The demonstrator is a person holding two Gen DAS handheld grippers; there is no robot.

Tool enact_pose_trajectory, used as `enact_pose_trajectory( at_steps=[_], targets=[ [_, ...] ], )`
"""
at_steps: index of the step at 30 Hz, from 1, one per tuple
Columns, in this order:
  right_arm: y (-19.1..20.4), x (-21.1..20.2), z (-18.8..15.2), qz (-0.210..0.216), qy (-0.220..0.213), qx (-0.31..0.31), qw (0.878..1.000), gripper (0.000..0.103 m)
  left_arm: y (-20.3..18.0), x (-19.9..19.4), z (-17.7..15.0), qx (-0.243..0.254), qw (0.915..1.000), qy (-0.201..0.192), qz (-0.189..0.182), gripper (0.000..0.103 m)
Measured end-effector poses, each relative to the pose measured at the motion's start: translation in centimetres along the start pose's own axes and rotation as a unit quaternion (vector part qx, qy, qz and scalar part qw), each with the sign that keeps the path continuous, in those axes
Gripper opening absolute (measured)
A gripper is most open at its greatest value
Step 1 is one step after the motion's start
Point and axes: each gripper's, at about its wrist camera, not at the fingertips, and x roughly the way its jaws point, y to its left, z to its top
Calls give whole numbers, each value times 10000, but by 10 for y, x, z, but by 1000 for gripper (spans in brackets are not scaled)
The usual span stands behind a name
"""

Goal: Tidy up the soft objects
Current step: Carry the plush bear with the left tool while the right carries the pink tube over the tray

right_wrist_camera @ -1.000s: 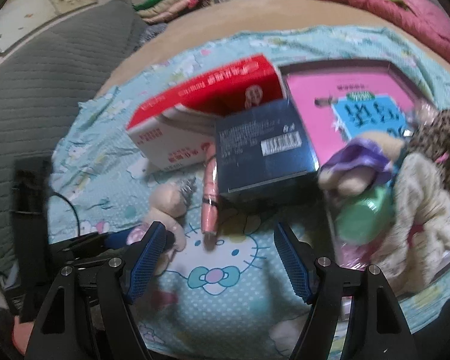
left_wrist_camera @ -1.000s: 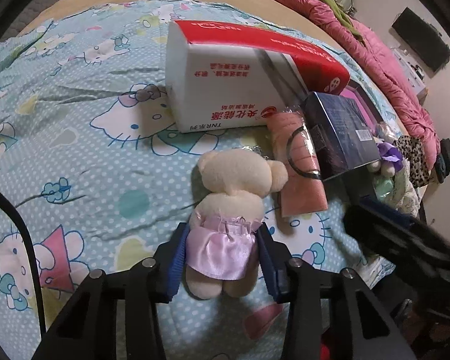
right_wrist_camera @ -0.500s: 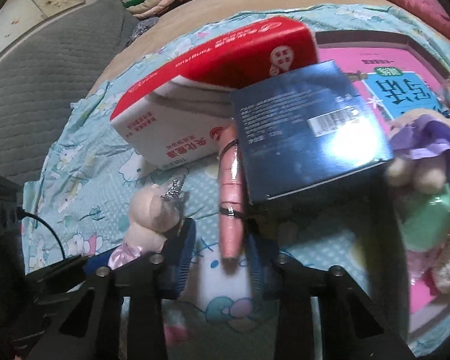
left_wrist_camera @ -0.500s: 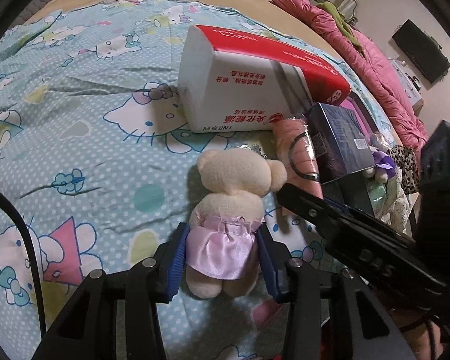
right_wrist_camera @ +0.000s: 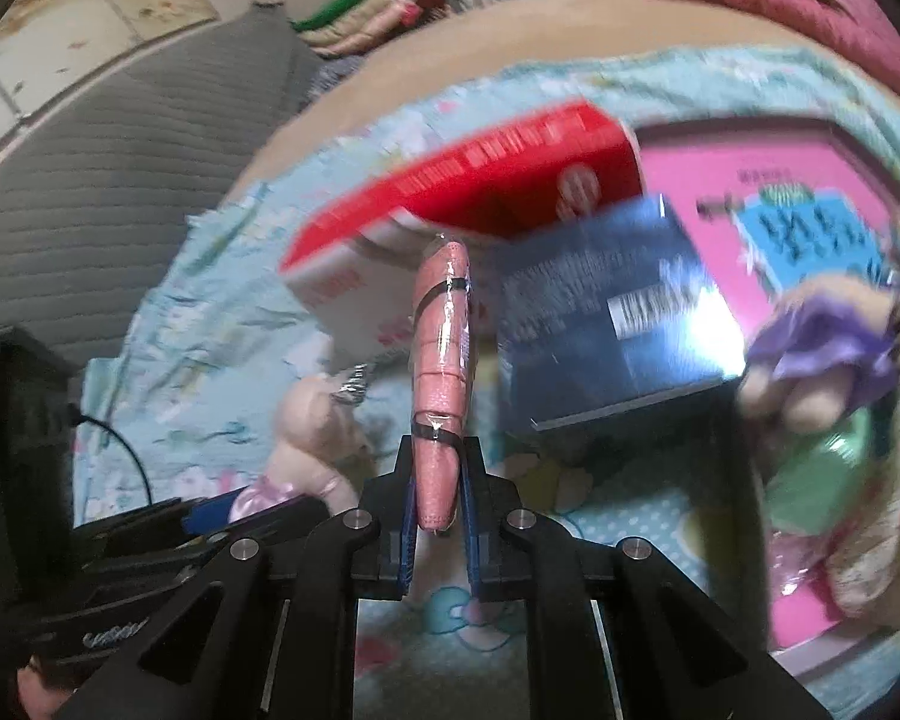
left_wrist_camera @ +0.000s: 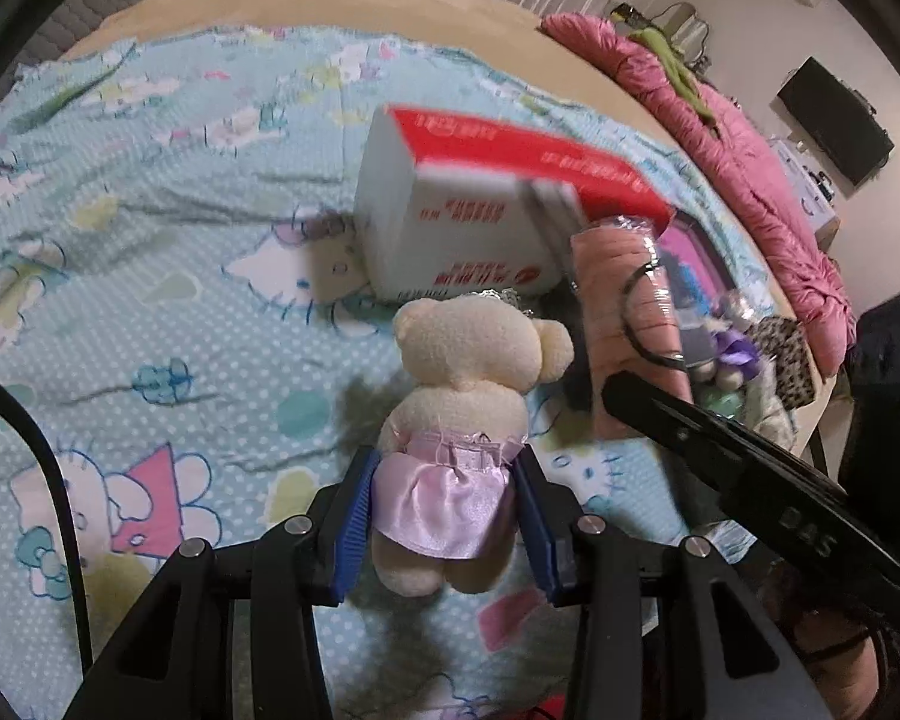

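Note:
A cream teddy bear in a lilac satin skirt (left_wrist_camera: 459,420) is clamped at the skirt by my left gripper (left_wrist_camera: 444,510) and hangs above the Hello Kitty sheet (left_wrist_camera: 150,276). It also shows in the right wrist view (right_wrist_camera: 312,420). My right gripper (right_wrist_camera: 441,498) is shut on the near end of a pink rolled cloth wrapped in plastic with black bands (right_wrist_camera: 441,360), held lifted and pointing away. The same roll shows in the left wrist view (left_wrist_camera: 630,324), just right of the bear.
A red and white box (left_wrist_camera: 468,222) stands behind the bear. A dark blue box (right_wrist_camera: 606,324) and a pink flat box (right_wrist_camera: 768,192) lie to the right, with a heap of soft toys (right_wrist_camera: 840,372). A pink quilt (left_wrist_camera: 750,180) lies along the far edge.
My right gripper closed on the pink roll and lifted it off the sheet. My left gripper raised the bear a little; its shadow now falls on the sheet.

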Motion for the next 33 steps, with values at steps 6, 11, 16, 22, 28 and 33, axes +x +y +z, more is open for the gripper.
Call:
enact_pose_trajectory(
  at_steps=[6,11,16,22,28,33],
  targets=[
    [-3,-50,13,127,-472,-100,9988,12,-32,-27,15,296,9993,-240,-67,44],
    [-30,-91,21,-223,-886,83,9958,12,-75,-40,27,642,9967,-449,-222,44],
    [-61,-123,20,-612,-1128,150,9916,12,-118,-40,34,982,9935,-503,-276,44],
    [-93,-151,16,-859,-1318,244,9873,12,-161,-27,30,1308,9902,-397,-276,44],
    [-111,-165,10,-926,-1476,380,9840,12,-193,-19,30,1603,9861,-353,-248,44],
    [-122,-170,8,-948,-1542,465,9824,12,-213,-13,34,1729,9841,-344,-217,44]
  ],
)
